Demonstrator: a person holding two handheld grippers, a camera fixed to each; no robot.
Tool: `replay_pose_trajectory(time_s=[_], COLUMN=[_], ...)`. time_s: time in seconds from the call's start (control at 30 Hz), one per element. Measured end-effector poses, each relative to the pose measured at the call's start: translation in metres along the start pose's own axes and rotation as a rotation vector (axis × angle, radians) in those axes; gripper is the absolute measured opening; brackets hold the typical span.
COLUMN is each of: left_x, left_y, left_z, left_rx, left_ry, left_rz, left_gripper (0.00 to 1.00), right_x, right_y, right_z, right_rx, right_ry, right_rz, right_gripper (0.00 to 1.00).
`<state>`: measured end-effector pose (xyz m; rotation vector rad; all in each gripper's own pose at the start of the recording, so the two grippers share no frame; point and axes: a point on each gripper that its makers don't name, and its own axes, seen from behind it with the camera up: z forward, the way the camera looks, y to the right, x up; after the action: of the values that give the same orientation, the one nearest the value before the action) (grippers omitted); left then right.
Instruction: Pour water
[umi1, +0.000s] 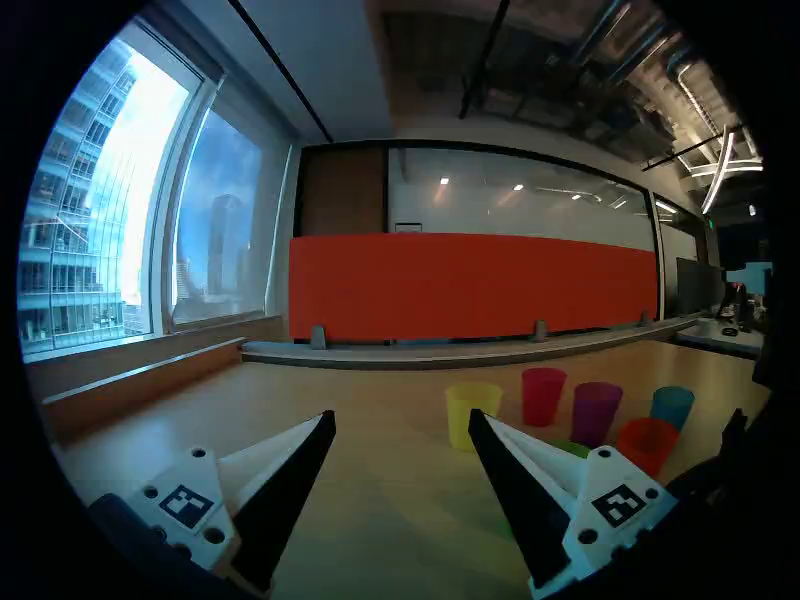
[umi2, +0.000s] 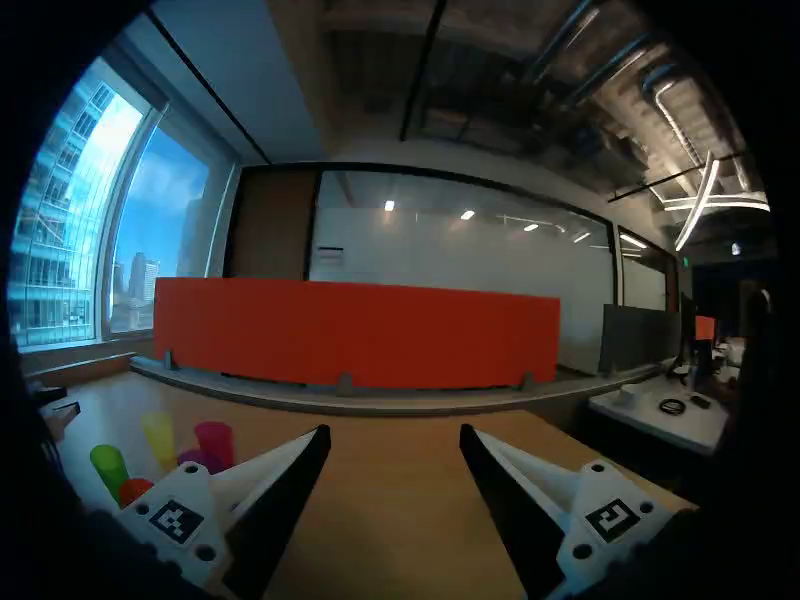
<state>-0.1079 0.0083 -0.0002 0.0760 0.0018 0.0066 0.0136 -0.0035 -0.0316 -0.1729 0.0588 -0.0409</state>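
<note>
Claws, both spread, nothing held.
1. left claw (umi1: 400, 413): fingers apart with an open gap. It is held level and low over the bench (umi1: 400, 510), pointing along it toward the orange partition (umi1: 470, 285).
2. right claw (umi2: 393, 429): fingers apart and empty, also level and low over the wooden bench, facing the partition.

Cups, left gripper view: a cluster upright on the bench, ahead of the left claw and right of its gap.
- yellow cup (umi1: 472, 412): nearest the gap, its base crossed by the tip of the picture-right finger.
- magenta cup (umi1: 543, 395), purple cup (umi1: 595, 412) and blue cup (umi1: 671, 406): in a loose row behind.
- orange cup (umi1: 647, 443): just in front of the blue cup.
- green cup (umi1: 572, 448): a sliver; the rest is hidden behind that finger.

Cups, right gripper view: far to the picture's left of the right claw. The green, yellow and magenta cups stand clear. The orange cup is cut off by the finger, and the purple cup barely shows.

Contents of the cups: cannot tell.

Surroundings: window (umi1: 100, 230); side desk (umi2: 660, 410), whose small dark items are too small to identify.
</note>
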Motion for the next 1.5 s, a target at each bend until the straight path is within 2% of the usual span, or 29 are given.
replay_pose_trajectory(time_s=[0.47, 0.77, 1.07, 1.37, 1.5], left_x=[-0.001, -0.001, -0.001, -0.001, -0.001], left_y=[-0.002, -0.002, -0.002, -0.001, -0.001], left_z=[0.000, -0.001, 0.000, 0.000, 0.000], left_rx=[0.001, 0.001, 0.001, 0.000, 0.000], left_ry=[0.000, 0.000, 0.000, 0.000, 0.000], left_rz=[0.000, 0.001, 0.001, 0.001, 0.002], left_gripper=[0.99, 0.99, 0.99, 0.99, 0.99], right_x=[-0.001, -0.027, -0.045, -0.059, -0.068], right_y=[0.000, 0.000, -0.007, -0.003, 0.005], right_z=[-0.007, -0.001, 0.009, 0.016, 0.019], right_rx=[0.045, 0.057, 0.098, 0.106, 0.086], right_ry=[0.050, 0.050, 0.062, 0.062, 0.047], right_rz=[0.027, 0.028, 0.023, 0.022, 0.029], right_gripper=[1.00, 1.00, 1.00, 1.00, 1.00])
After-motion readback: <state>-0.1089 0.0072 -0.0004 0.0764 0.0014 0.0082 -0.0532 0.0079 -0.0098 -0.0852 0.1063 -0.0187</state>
